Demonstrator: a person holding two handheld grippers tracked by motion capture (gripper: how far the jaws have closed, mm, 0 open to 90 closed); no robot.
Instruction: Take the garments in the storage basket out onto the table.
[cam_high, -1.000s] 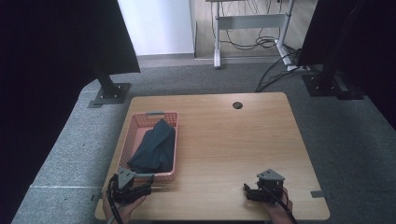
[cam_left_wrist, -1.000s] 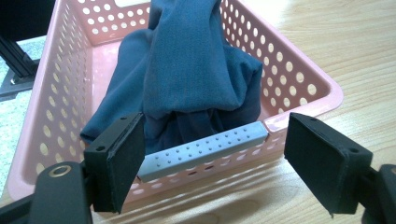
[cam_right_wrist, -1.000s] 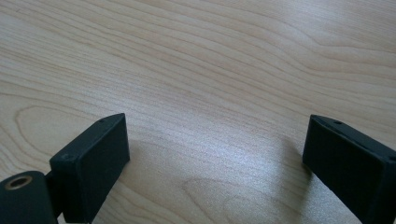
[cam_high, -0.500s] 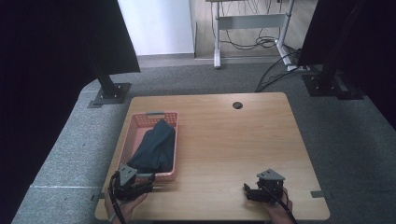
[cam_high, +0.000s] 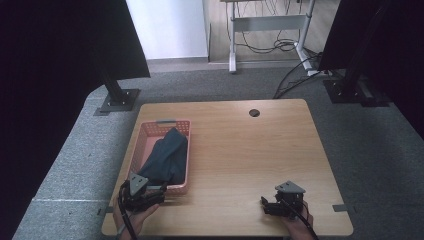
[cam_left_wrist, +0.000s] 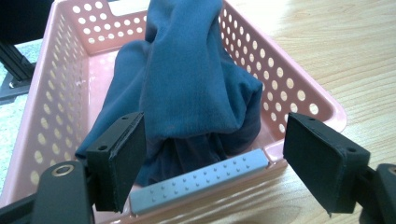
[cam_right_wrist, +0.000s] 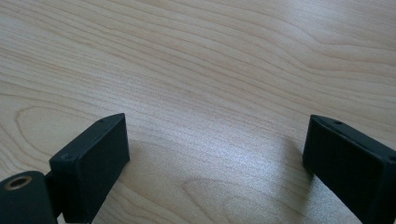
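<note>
Basket (cam_left_wrist: 299, 93): we see blue cloth (cam_left_wrist: 196, 84) heaped inside.
Left gripper (cam_left_wrist: 219, 158): jaws spread at its near rim.
Right gripper (cam_right_wrist: 215, 158): jaws spread over bare table (cam_right_wrist: 210, 56).

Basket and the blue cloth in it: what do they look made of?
Basket: looks like moulded plastic, pink, slightly glossy, with walls punched in regular round holes and a grey dimpled strip on the near rim. Cloth: seems a soft thin fabric, matte dark blue, sagging in loose folds; whether knit or woven is unclear.
</note>
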